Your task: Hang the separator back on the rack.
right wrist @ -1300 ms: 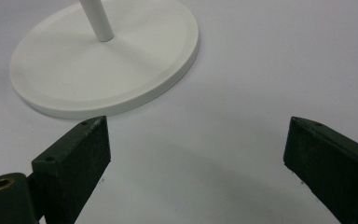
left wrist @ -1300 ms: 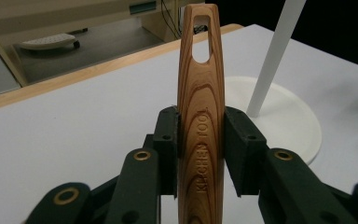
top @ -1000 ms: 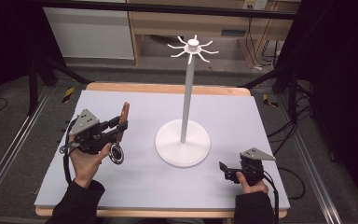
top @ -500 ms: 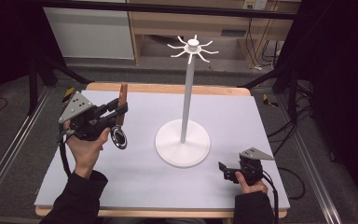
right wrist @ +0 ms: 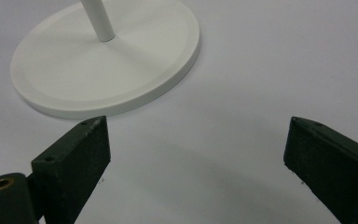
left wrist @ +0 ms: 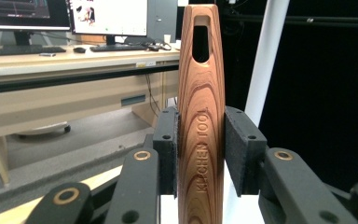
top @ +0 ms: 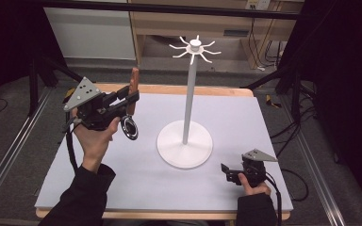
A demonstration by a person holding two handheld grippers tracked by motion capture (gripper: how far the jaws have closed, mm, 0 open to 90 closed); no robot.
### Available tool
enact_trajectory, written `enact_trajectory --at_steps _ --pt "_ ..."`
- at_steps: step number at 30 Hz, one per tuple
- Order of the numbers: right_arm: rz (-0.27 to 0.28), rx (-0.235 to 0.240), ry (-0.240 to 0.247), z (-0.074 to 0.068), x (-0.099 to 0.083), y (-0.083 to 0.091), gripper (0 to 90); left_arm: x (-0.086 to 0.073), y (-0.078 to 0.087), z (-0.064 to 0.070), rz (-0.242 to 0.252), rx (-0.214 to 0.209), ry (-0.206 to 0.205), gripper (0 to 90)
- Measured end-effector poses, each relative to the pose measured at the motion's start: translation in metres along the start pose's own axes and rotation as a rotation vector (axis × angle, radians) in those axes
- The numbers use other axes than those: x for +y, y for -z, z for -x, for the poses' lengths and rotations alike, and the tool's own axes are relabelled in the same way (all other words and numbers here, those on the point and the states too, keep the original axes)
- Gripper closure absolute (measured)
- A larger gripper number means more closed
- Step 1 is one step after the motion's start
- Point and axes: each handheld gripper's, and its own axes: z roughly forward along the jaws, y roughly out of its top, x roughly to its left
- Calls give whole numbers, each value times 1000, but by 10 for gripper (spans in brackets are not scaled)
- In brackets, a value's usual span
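The left gripper (top: 131, 100), in the left half of the high view, is clamping a wooden-handled tool (left wrist: 200, 121) between its pads (left wrist: 168, 149). The handle is standing upright, its hanging slot (left wrist: 201, 38) at the top of the left gripper view and its round black head (top: 130, 128) hanging below the jaws, clear of the table (top: 264, 117). The right gripper (top: 228, 172), at the lower right of the high view, is resting on the table with its jaws standing wide and holding nothing, just beside the base (right wrist: 107, 60) of the white stand (top: 188, 94).

Probable step in hand: hanging the tool on a hook (top: 177, 47) at the stand's top, upper centre of the frame.

Likely faults:
- The slot is narrow and the hooks are thin; a tilted approach is likely to miss the hook or strike it.
- The stand is tall on a small base and nothing is steadying it; a sideways push at the top is likely to tip it.
- The head's weight is hanging below the grip, so the handle may be pivoting or slipping between the pads.
- Releasing before the hook is seated in the slot risks dropping the tool
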Motion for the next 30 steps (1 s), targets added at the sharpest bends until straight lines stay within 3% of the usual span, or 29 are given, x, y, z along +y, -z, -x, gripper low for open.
enact_trajectory --at_steps 30 --pt "11 6 -3 2 0 0 75 32 -23 34 37 -66 -54 673"
